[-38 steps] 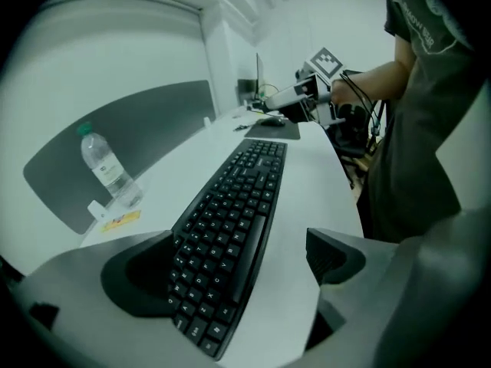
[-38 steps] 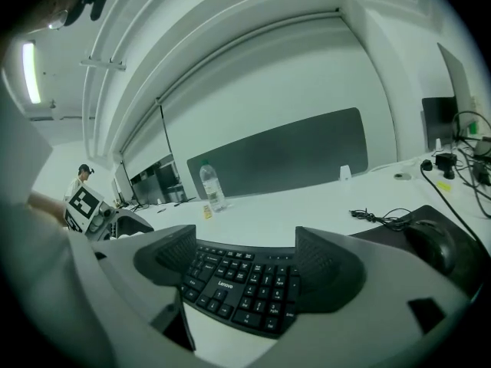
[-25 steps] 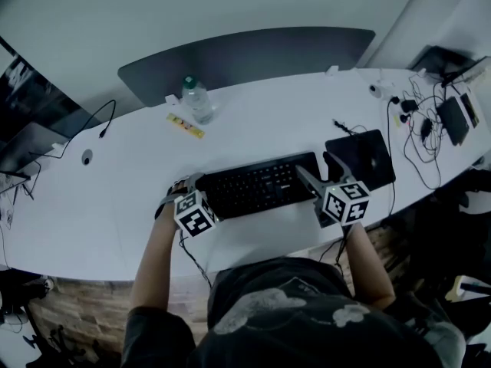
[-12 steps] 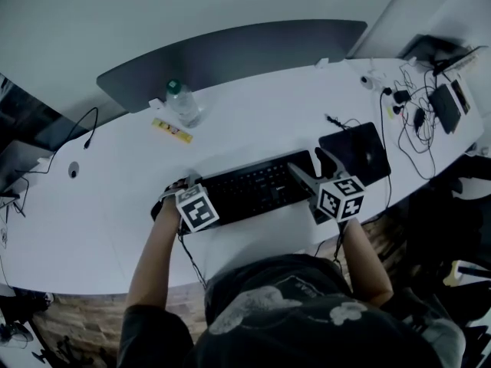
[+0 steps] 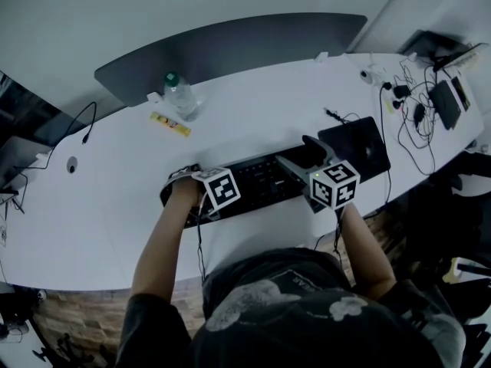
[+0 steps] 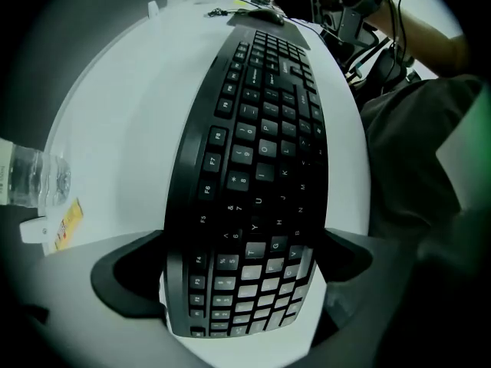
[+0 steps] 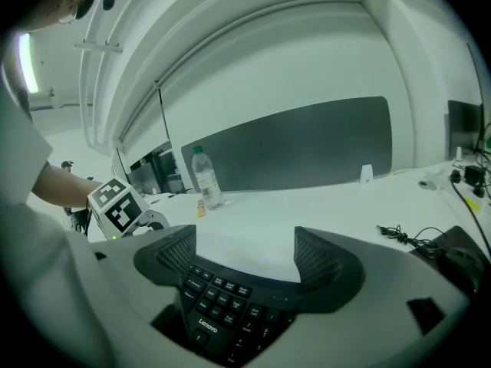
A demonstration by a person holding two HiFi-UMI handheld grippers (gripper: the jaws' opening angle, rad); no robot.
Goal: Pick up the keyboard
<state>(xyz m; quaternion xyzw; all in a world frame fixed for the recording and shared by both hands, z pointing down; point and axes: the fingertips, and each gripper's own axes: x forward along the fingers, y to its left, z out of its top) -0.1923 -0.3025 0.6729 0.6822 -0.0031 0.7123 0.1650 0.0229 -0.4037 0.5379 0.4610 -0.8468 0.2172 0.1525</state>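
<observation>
- keyboard [image 5: 261, 179] lies on the desk [image 5: 253, 113] near its near edge, long axis left to right
- left claw [image 6: 242, 263], jaws just opened wide, straddles its left end without pinching
- right claw [image 7: 244, 255], spread, sits over its right end

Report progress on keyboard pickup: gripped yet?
Done: both claws are at the ends of the keyboard. In hand: left claw, just opened wide, straddles the left end; right claw open over the right end; neither pinches it. Left: close and lift; it lies flat on the table.

bare desk [image 5: 253, 106] behind keyboard [image 5: 261, 179], black pad [image 5: 364, 148] right
</observation>
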